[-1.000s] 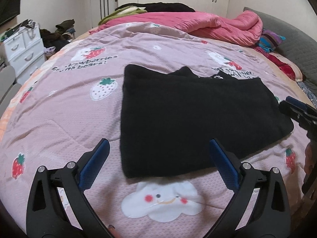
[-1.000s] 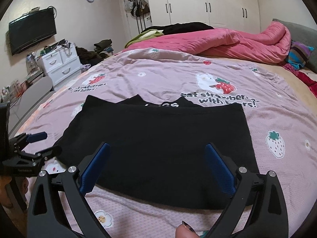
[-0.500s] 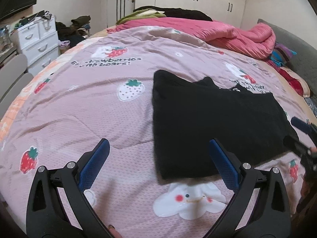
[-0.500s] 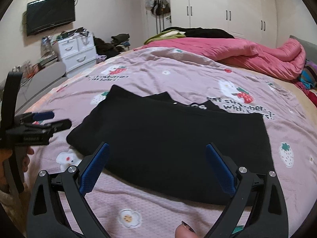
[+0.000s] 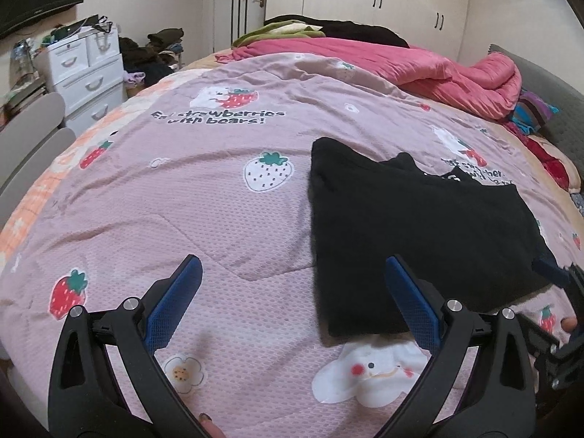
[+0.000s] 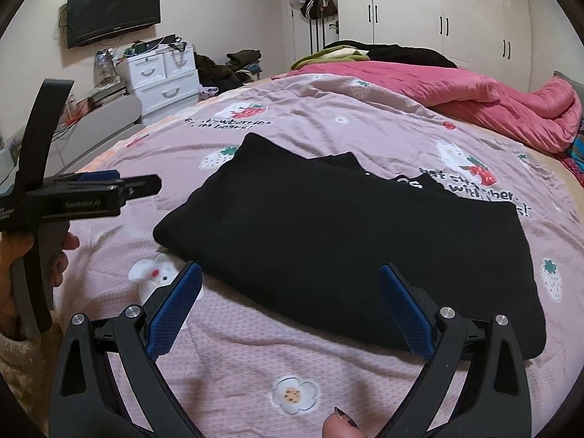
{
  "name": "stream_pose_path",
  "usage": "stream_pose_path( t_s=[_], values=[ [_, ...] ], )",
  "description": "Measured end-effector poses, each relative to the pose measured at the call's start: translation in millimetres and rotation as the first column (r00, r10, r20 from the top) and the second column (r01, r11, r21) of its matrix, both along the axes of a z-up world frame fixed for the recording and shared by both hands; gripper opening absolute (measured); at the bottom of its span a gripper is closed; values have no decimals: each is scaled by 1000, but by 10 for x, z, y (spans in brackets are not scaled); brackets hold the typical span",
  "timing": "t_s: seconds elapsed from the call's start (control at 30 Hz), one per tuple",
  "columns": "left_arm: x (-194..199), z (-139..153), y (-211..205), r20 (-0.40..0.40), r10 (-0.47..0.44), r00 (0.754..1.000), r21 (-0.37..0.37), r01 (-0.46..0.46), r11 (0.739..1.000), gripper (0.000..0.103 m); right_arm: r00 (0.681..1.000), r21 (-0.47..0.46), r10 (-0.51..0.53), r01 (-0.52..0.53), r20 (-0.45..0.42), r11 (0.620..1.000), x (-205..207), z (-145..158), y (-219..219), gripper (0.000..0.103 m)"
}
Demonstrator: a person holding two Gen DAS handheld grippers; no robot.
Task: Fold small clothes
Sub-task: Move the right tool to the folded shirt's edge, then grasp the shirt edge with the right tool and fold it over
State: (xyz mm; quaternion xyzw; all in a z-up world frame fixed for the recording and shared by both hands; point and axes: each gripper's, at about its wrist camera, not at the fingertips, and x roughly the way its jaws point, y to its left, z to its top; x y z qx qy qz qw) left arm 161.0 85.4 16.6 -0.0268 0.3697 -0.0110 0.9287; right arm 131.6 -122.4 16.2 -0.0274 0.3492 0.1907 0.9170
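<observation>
A folded black garment (image 5: pixel 412 226) lies flat on the pink strawberry-print bedspread (image 5: pixel 182 189); it also shows in the right wrist view (image 6: pixel 346 233). My left gripper (image 5: pixel 292 303) is open and empty, hovering above the bedspread with its right finger over the garment's near left corner. It shows from the side in the right wrist view (image 6: pixel 120 186), left of the garment. My right gripper (image 6: pixel 292 310) is open and empty above the garment's near edge. Its tip shows at the right edge of the left wrist view (image 5: pixel 558 273).
A bunched pink duvet (image 5: pixel 419 69) and dark clothes lie at the bed's far side. White drawers (image 5: pixel 87 73) and a grey chair (image 5: pixel 25 138) stand left of the bed. A TV (image 6: pixel 113 9) hangs on the wall. White wardrobes (image 6: pixel 438 11) line the back.
Both grippers have swung left and drawn back, so the garment sits further right in both views. Both stay open and empty. The garment has not moved.
</observation>
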Motion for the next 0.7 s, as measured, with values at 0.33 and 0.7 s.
stream_pose_path(
  t_s=[0.33,0.7],
  values=[
    [260,-116,122,-44,40,998,-6,-40,999,94,997,-69,66,-68,-35,995,21,-163,408,97],
    [862,-213,194,-96,76,992,-24,-79,997,94,996,-328,83,-92,-42,940,381,-560,1042,98]
  ],
)
